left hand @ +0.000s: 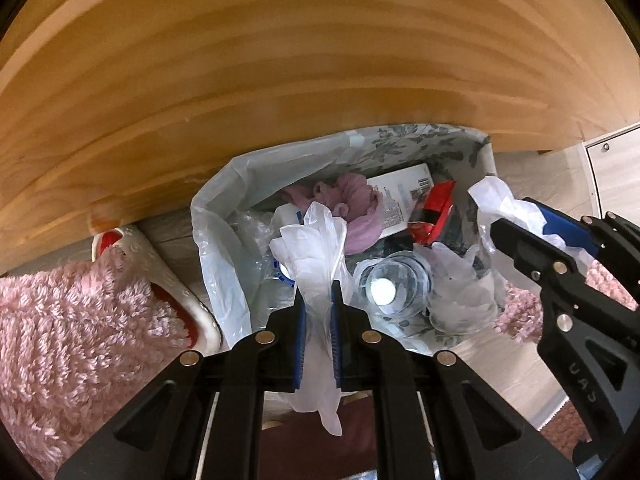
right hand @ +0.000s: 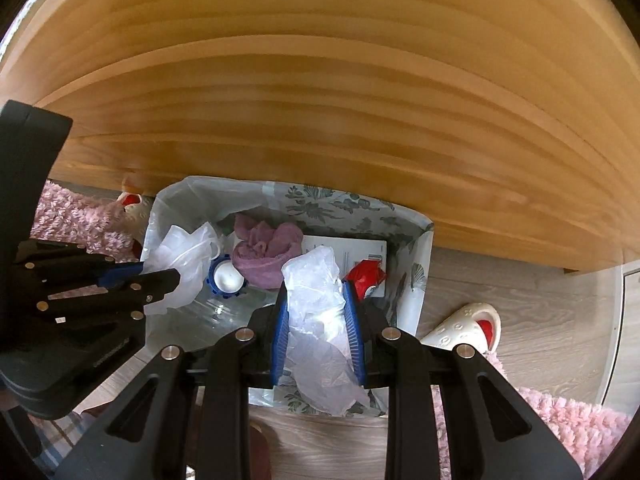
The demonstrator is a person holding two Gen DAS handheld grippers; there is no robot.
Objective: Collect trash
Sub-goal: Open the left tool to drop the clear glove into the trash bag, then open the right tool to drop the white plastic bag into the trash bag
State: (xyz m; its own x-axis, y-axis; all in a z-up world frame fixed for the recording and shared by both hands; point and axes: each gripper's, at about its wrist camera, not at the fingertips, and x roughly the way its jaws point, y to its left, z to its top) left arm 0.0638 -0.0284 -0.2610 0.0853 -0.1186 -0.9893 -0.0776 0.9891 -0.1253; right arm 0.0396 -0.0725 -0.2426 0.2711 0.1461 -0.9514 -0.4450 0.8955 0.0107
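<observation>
Translucent plastic gloves, crumpled, one pinched in each hand-held gripper, above lined bin.

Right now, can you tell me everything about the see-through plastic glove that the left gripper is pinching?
The thin, translucent white plastic glove is clamped between the blue pads of the left gripper, which is shut on it. It looks crinkly and floppy. Its finger end fans out past the fingertips, over the open trash bag; the other end hangs loose behind the pads. In these views only the pads seem to touch it. In the right wrist view it appears as a crumpled white bunch above the bag.
</observation>
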